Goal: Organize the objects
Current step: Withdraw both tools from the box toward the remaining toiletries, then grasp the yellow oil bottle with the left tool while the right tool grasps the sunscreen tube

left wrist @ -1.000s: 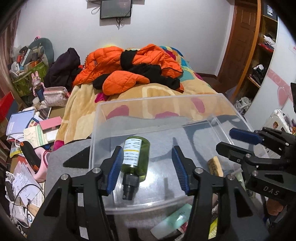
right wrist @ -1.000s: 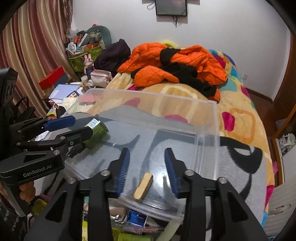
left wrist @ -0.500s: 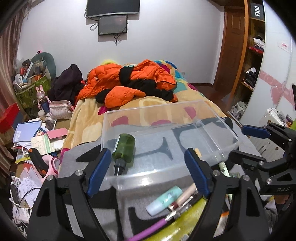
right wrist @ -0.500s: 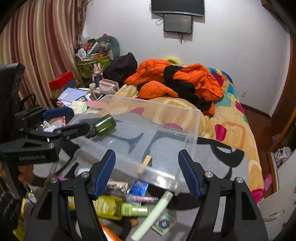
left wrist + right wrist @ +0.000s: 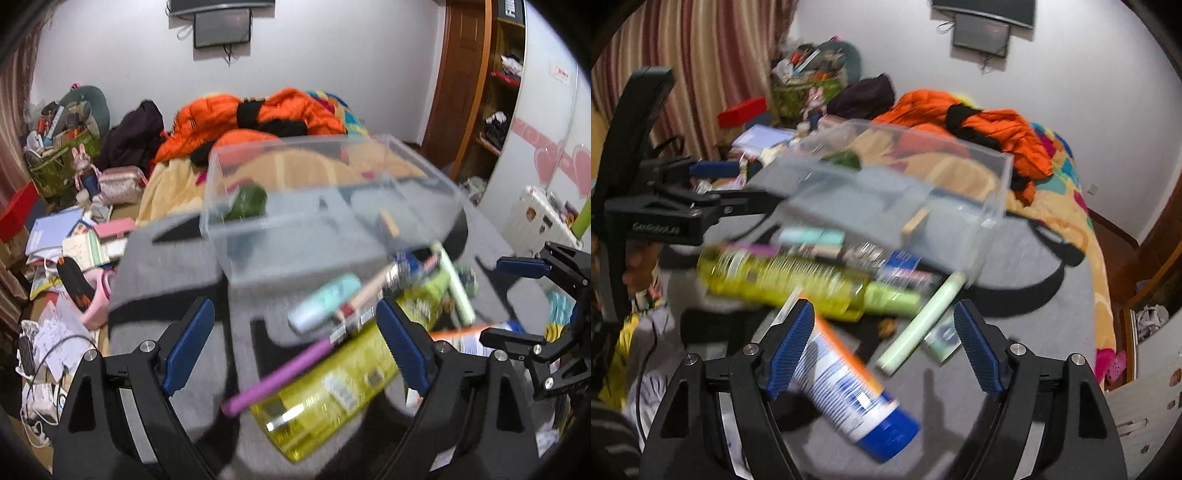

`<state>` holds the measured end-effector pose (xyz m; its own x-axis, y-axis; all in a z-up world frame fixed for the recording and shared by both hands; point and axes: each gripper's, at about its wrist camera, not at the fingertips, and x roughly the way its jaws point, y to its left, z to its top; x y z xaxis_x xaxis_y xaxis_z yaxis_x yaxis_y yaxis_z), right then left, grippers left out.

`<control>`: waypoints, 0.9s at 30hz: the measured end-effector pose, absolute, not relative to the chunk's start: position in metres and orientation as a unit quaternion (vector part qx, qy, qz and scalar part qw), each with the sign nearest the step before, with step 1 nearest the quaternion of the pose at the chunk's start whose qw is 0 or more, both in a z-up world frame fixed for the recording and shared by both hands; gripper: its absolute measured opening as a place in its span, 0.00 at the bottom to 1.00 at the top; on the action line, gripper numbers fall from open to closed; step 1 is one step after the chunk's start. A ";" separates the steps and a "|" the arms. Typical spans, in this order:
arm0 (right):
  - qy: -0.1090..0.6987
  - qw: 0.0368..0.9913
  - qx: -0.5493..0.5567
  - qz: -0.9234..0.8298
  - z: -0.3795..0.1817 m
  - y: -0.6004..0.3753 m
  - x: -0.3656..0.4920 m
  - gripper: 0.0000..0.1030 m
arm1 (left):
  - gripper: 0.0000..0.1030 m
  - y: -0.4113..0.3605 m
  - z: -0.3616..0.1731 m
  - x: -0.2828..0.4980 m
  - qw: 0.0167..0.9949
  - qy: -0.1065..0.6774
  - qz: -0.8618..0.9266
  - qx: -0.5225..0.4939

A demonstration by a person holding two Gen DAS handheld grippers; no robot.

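Both grippers (image 5: 295,350) (image 5: 884,350) drew back, bin (image 5: 417,206) beyond.

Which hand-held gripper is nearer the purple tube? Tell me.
Left. The purple tube lies between the open fingers of the left hand-held gripper; the right hand-held gripper hangs over a blue-capped tube, farther away.

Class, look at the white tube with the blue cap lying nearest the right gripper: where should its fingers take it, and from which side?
Grip the white tube mid-body from above, fingers straddling its width: it lies flat, slanted, just ahead of the open right gripper.
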<state>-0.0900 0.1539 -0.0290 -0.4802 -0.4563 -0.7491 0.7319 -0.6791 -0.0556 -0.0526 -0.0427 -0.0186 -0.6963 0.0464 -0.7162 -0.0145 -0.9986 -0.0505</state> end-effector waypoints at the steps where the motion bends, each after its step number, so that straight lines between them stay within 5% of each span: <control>1: 0.194 0.359 0.370 -0.835 -0.033 0.152 -0.086 0.73 | 0.87 -0.040 -0.024 -0.049 0.018 -0.018 0.918 -0.395; 11: 0.243 0.382 0.395 -0.799 -0.061 0.135 -0.067 0.72 | 0.87 -0.019 -0.055 -0.034 0.056 0.006 0.903 -0.426; 14: 0.254 0.376 0.398 -0.797 -0.065 0.137 -0.065 0.65 | 0.86 -0.016 -0.059 -0.033 0.066 0.006 0.900 -0.431; 20: 0.243 0.384 0.403 -0.794 -0.058 0.154 -0.063 0.47 | 0.68 -0.007 -0.061 -0.019 0.096 0.013 0.893 -0.441; 27: 0.237 0.380 0.426 -0.786 -0.056 0.175 -0.063 0.42 | 0.56 -0.003 -0.062 0.003 0.116 0.028 0.876 -0.467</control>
